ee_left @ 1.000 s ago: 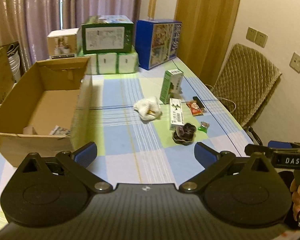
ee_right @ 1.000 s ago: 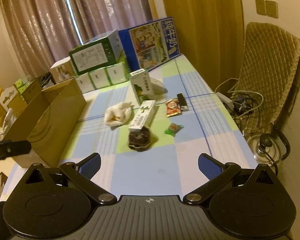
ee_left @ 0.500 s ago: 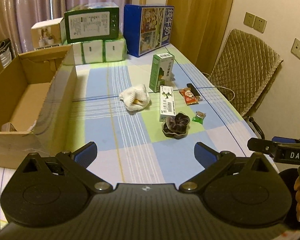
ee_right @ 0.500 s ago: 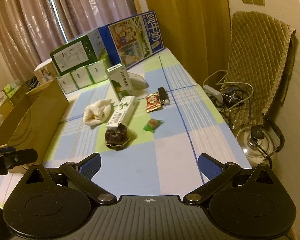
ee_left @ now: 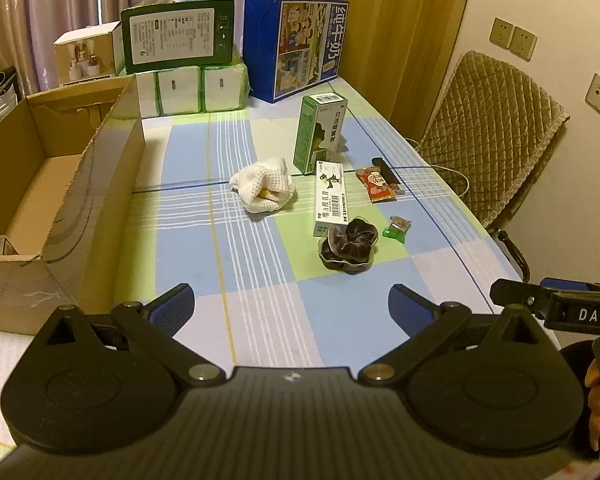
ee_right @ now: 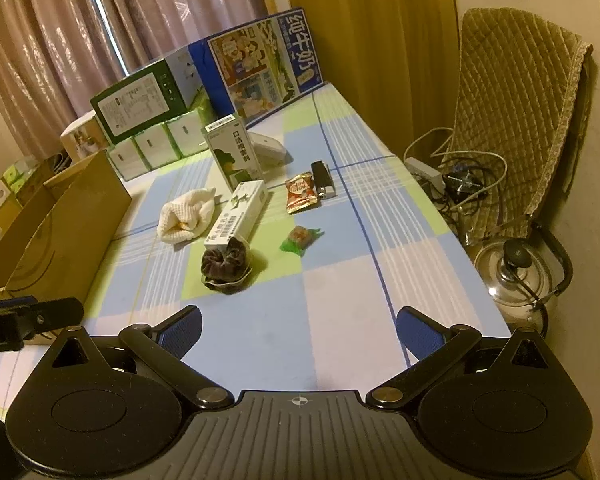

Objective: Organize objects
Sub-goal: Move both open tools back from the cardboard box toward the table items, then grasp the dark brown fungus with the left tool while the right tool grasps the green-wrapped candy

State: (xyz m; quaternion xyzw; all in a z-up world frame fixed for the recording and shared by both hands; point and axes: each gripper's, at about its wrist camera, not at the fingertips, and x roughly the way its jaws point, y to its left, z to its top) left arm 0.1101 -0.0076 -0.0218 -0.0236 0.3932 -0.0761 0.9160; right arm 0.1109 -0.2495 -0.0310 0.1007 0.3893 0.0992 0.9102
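Claws both spread wide and empty: my left claw [ee_left: 291, 307] hovers over the near end of the table [ee_left: 260, 320], jaws apart, nothing between them; my right claw [ee_right: 298, 326] likewise released, above the near table edge on the right side. Each claw shows at the edge of the other's view.

Objects sit in a loose cluster mid-table. Dark scrunchie [ee_left: 349, 245] nearest me, touching the near end of a flat white carton [ee_left: 331, 197] lying on its side. Behind that carton, a tall green-and-white box [ee_left: 320, 132] stands upright. White waffle cloth [ee_left: 263, 189] bunched up just left of the flat carton, something yellowish tucked inside. Right of the carton: red snack packet [ee_left: 376, 185], with a black lighter [ee_right: 322, 179] just beside it on the far right. Small green-wrapped candy [ee_left: 397, 228] lies right of the scrunchie, apart from it.

Open cardboard box [ee_left: 60, 184] on the left part of the table, mostly bare inside, some small items in the near corner that I cannot make out. At the far end: blue milk carton case [ee_left: 300, 46], dark green box [ee_left: 178, 38] stacked on white-green packs [ee_left: 192, 90], small white box [ee_left: 88, 54] to the left.

Quilted chair [ee_left: 488, 136] right of the table; kettle [ee_right: 520, 276] and tangled cables [ee_right: 460, 180] on the floor beside it.
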